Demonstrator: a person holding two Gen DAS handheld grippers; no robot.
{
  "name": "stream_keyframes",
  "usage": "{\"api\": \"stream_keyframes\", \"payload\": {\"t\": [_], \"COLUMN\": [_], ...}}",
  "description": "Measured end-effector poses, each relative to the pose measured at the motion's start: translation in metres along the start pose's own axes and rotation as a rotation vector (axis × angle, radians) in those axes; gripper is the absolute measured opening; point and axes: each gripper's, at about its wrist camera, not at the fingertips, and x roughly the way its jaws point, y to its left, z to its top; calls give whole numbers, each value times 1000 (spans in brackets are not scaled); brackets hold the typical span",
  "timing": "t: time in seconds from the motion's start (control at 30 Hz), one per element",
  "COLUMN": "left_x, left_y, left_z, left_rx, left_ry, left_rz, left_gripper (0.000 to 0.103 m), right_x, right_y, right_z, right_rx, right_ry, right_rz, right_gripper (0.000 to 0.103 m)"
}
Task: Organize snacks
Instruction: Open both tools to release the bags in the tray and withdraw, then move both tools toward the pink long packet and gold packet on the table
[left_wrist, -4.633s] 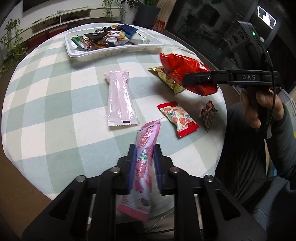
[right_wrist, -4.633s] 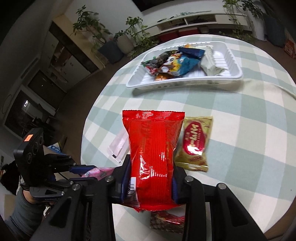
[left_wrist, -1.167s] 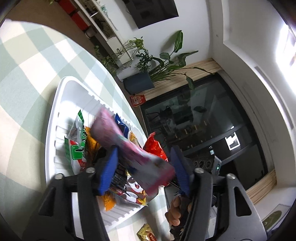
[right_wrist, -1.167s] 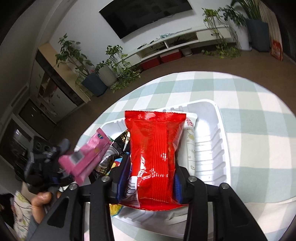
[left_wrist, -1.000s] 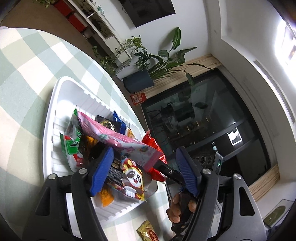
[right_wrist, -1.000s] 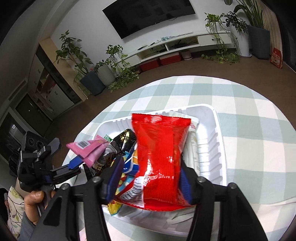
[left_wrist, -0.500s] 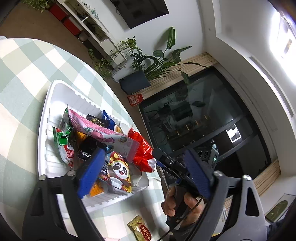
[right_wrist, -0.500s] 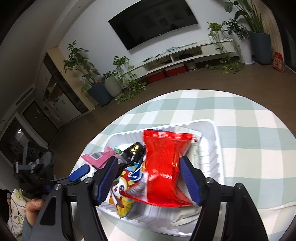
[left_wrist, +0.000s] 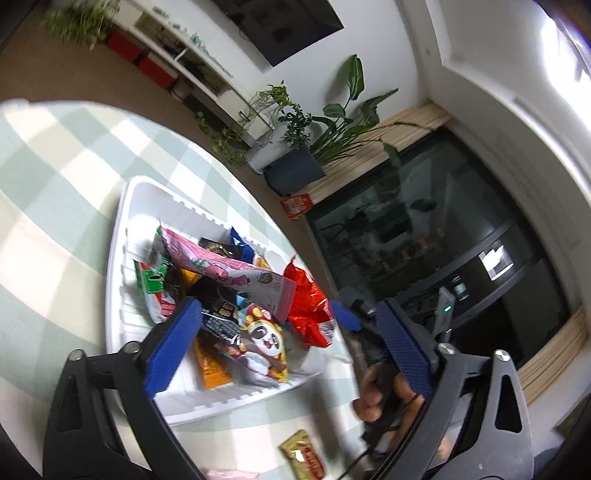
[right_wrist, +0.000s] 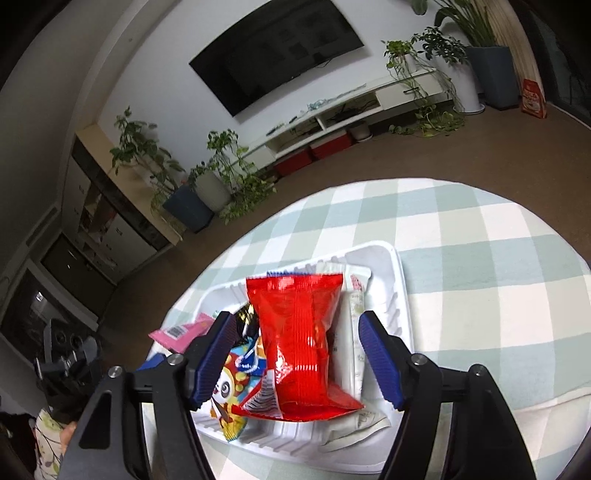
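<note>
A tray (right_wrist: 400, 295) was set on the table (right_wrist: 480, 258), and it was filled with snacks. A big bag (right_wrist: 299, 332) was laid on top of the pile in the tray. A long packet (left_wrist: 225, 266) was laid across the other snacks, to the left of the big bag. A panda packet (left_wrist: 264, 339) was tucked under them, near the front wall of the tray. One small packet (left_wrist: 304, 459) was left on the table, in front of the tray.
</note>
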Motion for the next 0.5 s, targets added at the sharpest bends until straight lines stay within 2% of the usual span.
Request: {"api": "stream_keyframes", "payload": {"t": [0.1,0.3,0.37,0.5], "left_x": [-5,-16,-23,-39], "left_y": [-18,-39,-44,-45], "left_z": [-9,-47,-59,-76], "left_rx": [98,218,242,218], "left_ry": [18,52,44,37], "left_rz": [66,189,215,259], "left_gripper": [100,100,100,100], "right_x": [-8,-25,-34,-57], "right_y": [1,11,16,29], "right_z": [2,2,2,2], "right_rx": [-9,-46,-52,-77], "right_ry": [-26,-61,-66,-73], "right_rz": [18,60,69,76], "right_gripper": [76,84,88,94]}}
